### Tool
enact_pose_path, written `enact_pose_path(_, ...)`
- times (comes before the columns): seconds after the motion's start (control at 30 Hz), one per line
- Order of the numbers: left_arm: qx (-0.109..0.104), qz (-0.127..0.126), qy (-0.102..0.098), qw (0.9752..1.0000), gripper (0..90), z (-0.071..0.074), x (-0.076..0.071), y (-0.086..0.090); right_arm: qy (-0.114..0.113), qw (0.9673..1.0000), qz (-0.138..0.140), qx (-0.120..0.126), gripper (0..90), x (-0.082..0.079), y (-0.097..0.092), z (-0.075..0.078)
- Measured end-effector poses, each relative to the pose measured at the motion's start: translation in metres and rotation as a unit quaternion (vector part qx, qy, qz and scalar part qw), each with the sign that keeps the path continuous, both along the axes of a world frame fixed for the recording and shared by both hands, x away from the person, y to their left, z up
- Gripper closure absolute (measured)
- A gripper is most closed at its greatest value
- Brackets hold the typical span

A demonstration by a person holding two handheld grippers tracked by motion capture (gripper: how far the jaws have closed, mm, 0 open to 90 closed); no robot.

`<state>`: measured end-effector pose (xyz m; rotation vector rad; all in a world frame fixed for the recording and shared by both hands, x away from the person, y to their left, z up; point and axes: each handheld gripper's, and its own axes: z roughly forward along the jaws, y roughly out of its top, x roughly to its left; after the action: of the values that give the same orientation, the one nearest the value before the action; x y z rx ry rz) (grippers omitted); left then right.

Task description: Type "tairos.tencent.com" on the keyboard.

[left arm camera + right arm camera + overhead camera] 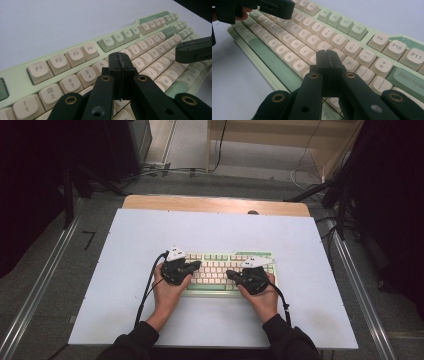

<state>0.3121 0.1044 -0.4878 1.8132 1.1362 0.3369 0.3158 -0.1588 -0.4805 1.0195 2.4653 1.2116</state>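
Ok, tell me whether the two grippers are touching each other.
Apart. In the high view the left gripper sits over the keyboard's left half and the right gripper over its right, with bare keys plainly between their tips.

We see even, soft overhead light on the pale table (pixel 300 250), with faint shadows under the hands; the room at nine and three o'clock falls nearly black. In both gripper views the keyboard (pixel 75 53) keys read sharply at centre, while the near black linkage at six o'clock blurs. No glare; all frames look slightly grainy.
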Motion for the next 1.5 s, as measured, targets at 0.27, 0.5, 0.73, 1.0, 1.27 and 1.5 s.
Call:
enact_pose_path(0.27,-0.002,0.006,-0.001,1.0000,90.0,0.002,-0.003,0.010,-0.001,1.0000,0.001,0.000,87.6,0.000,0.000,0.000)
enact_pose_path(0.5,0.002,0.017,0.002,0.9999,90.0,0.001,-0.004,0.020,-0.001,1.0000,0.001,0.000,87.7,-0.001,0.000,0.000)
enact_pose_path(0.73,0.017,0.020,0.006,0.9996,90.0,-0.004,-0.004,0.022,-0.002,1.0000,0.001,0.000,87.6,0.000,0.000,0.001)
enact_pose_path(1.0,0.018,0.018,0.008,0.9996,90.0,-0.005,-0.004,0.022,-0.002,1.0000,0.002,0.000,87.6,0.000,0.000,0.001)
enact_pose_path(1.27,0.021,0.016,0.011,0.9996,90.0,-0.007,-0.004,0.021,-0.001,1.0000,0.001,0.000,87.6,-0.001,0.000,0.001)
enact_pose_path(1.5,0.026,0.016,0.011,0.9995,90.0,-0.007,-0.004,0.020,-0.002,1.0000,0.001,0.001,87.6,0.000,0.000,0.001)
